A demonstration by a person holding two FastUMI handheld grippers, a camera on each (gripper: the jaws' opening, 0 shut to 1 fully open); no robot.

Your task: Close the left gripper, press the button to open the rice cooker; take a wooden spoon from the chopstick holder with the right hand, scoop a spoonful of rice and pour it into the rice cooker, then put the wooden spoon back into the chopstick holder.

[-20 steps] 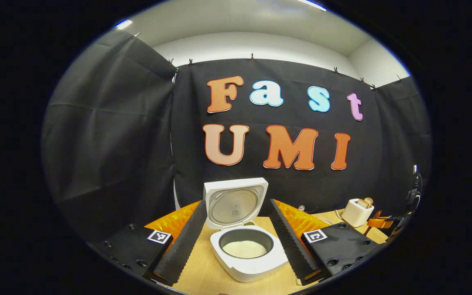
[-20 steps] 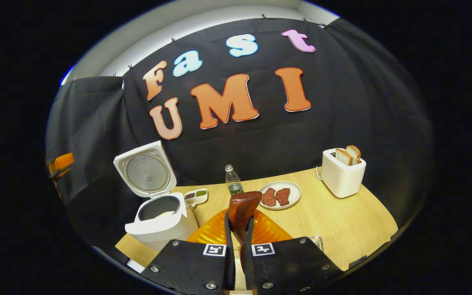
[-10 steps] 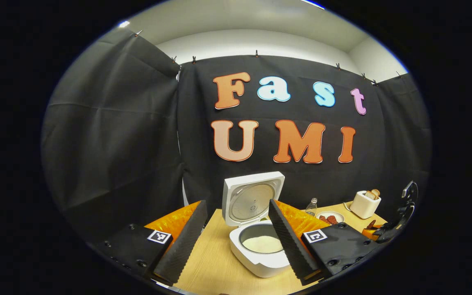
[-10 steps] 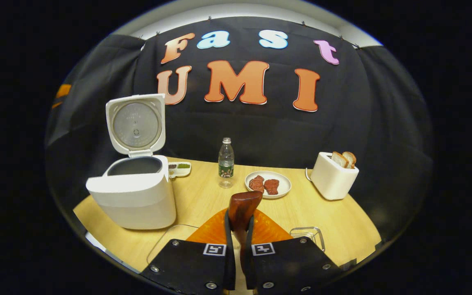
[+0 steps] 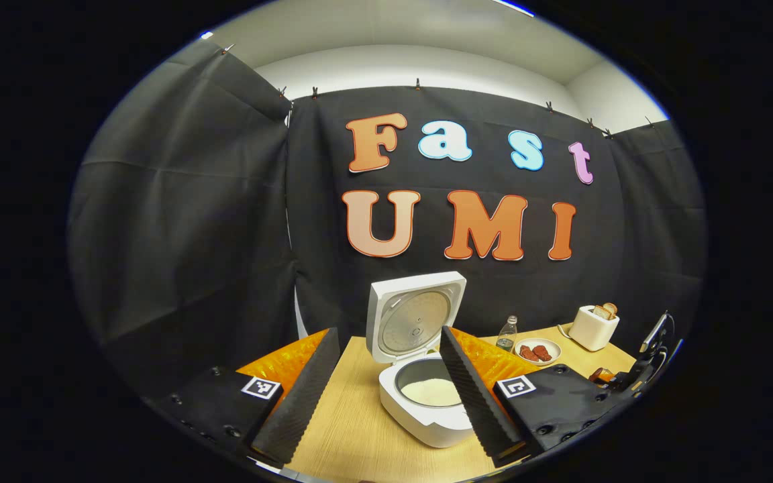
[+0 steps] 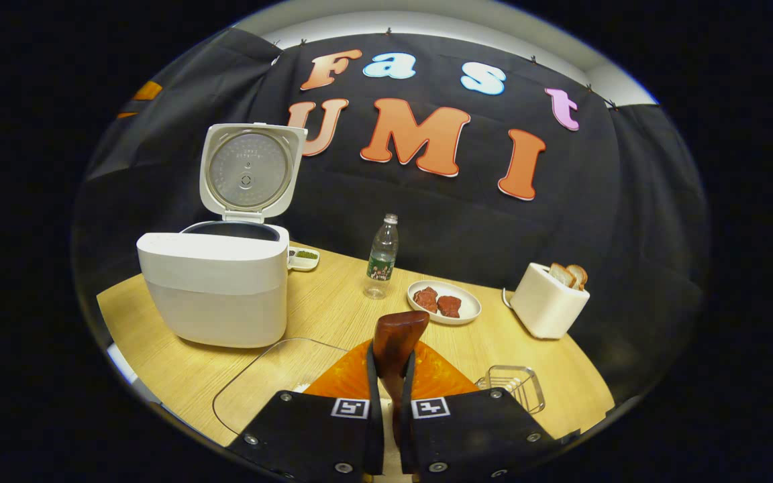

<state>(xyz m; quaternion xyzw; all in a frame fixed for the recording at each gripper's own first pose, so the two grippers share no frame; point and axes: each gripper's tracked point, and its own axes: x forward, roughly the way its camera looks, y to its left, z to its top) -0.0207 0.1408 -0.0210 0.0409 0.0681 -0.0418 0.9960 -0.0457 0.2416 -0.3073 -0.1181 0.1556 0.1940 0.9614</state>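
wooden table (image 6: 333, 315): right gripper (image 6: 391, 362) clamps the wooden spoon (image 6: 396, 335), bowl pointing up-frame; chopstick holder (image 6: 512, 386) lies lower right of it. left gripper (image 5: 390, 376) fingers apart.

One rice cooker (image 6: 215, 288), one water bottle (image 6: 382, 258), one toaster (image 6: 547, 302) holding two bread slices (image 6: 568, 274), one plate (image 6: 467, 310) carrying two meat pieces (image 6: 437, 300).

Water bottle (image 6: 382, 256), plate of meat (image 6: 444, 302), toaster (image 6: 549, 300) with bread on table (image 6: 333, 310).
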